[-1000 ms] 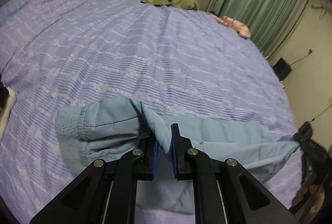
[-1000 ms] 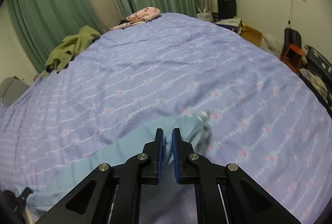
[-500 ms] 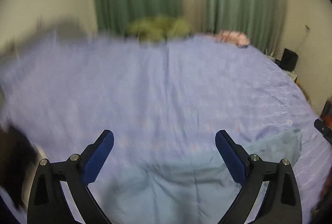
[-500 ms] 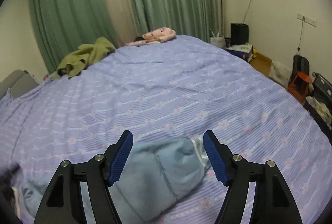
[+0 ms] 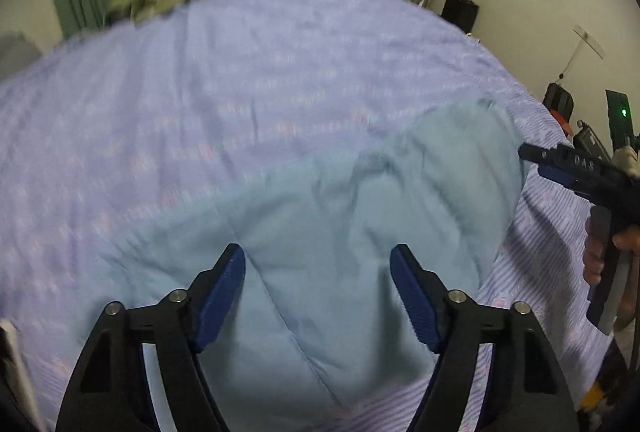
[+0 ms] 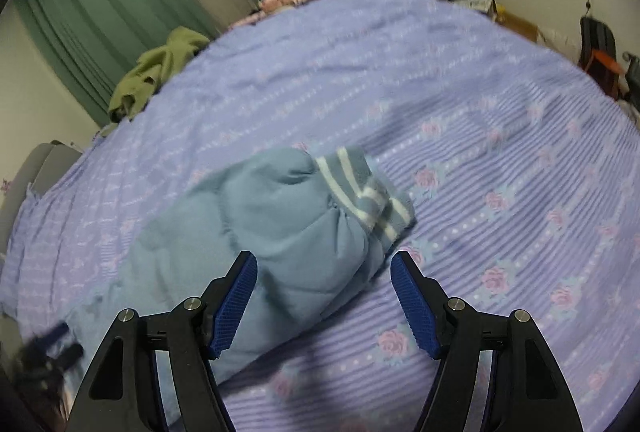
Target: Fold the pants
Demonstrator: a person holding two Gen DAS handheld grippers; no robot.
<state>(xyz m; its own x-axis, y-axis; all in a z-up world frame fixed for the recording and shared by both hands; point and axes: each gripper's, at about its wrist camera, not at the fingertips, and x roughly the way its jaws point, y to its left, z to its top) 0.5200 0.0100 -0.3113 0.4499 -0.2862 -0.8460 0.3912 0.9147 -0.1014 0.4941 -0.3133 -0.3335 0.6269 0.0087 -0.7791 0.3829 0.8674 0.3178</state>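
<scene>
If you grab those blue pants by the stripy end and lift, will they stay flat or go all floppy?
Probably floppy: the blue pants already lie in soft puffy bulges and creases on the bedsheet, so they would likely sag and unfold. They look quilted, so perhaps light for their bulk. The stripy cuff looks ribbed, which should give some grip rather than slipping.

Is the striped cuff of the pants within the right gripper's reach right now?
Probably yes. The right gripper is open over the light blue pants, and the striped cuff lies just ahead on the bedspread, uncovered.
</scene>
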